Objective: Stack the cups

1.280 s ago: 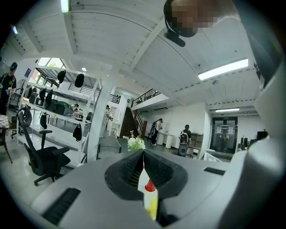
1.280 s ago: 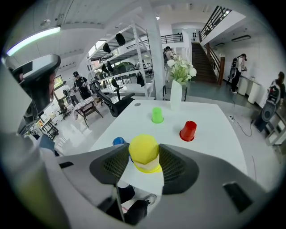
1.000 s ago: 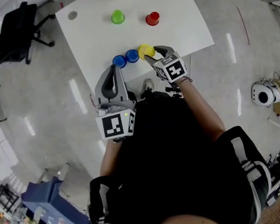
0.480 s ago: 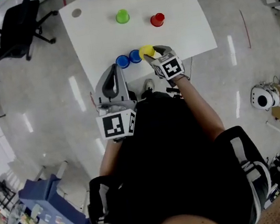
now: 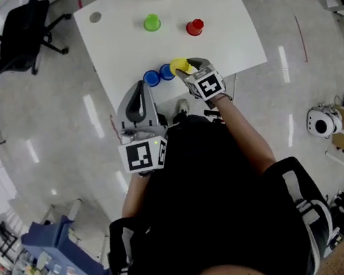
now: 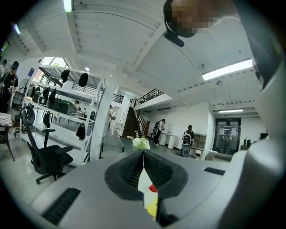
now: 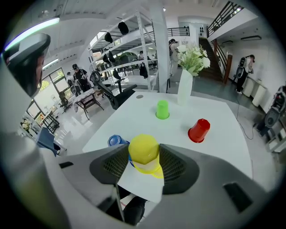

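Observation:
An upside-down yellow cup stands at the white table's near edge, between the jaws of my right gripper, whose pads press on its sides. Just left of it two blue cups sit side by side; one blue cup peeks out behind the left jaw. Farther back a green cup and a red cup stand apart, both upside down. My left gripper hangs shut and empty, just short of the table's near edge.
A white vase with flowers stands at the table's far edge. A small round spot marks the far left corner. An office chair sits on the floor to the left. The person's body fills the lower head view.
My right gripper has sunk a little with the yellow cup, bringing it closer to the blue cups. The left gripper has stayed still.

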The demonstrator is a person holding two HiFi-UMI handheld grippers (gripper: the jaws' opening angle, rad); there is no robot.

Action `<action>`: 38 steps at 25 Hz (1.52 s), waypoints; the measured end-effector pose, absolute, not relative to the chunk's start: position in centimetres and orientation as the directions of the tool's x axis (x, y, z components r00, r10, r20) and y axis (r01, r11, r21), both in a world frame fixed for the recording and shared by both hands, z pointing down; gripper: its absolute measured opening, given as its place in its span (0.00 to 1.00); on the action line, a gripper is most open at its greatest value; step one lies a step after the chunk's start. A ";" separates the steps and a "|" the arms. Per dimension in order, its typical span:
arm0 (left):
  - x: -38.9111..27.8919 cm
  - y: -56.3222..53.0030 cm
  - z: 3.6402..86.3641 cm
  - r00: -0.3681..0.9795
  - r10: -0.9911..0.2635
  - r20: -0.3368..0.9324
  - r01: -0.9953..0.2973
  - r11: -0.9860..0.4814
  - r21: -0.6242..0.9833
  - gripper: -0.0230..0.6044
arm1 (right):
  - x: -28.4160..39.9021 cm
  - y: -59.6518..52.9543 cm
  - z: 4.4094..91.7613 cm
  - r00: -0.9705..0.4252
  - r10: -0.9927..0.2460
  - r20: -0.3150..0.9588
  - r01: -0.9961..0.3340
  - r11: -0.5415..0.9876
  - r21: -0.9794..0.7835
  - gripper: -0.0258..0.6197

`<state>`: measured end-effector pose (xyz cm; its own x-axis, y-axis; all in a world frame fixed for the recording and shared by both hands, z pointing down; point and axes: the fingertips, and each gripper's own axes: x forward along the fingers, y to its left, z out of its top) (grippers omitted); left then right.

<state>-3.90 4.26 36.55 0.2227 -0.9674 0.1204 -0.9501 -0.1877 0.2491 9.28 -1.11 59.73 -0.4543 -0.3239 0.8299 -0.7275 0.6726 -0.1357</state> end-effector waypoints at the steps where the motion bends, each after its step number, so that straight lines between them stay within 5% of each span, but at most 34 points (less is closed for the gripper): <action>1: -3.9 4.3 36.5 0.225 -0.967 0.118 -0.951 -0.191 0.242 0.07 | 9.3 -1.1 59.7 -0.454 -0.325 0.830 -0.728 0.672 -0.135 0.40; 38: -7.1 5.9 37.0 0.323 -0.940 0.106 -0.922 -0.287 0.260 0.07 | 8.4 0.0 54.0 -0.431 -0.582 0.690 -0.842 0.535 -0.075 0.43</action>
<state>-7.07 5.94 37.02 0.3233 -0.9403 0.1064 -0.9217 -0.2875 0.2603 8.43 -0.01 53.97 -0.4311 -0.5820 0.6895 -0.8417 0.5347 -0.0749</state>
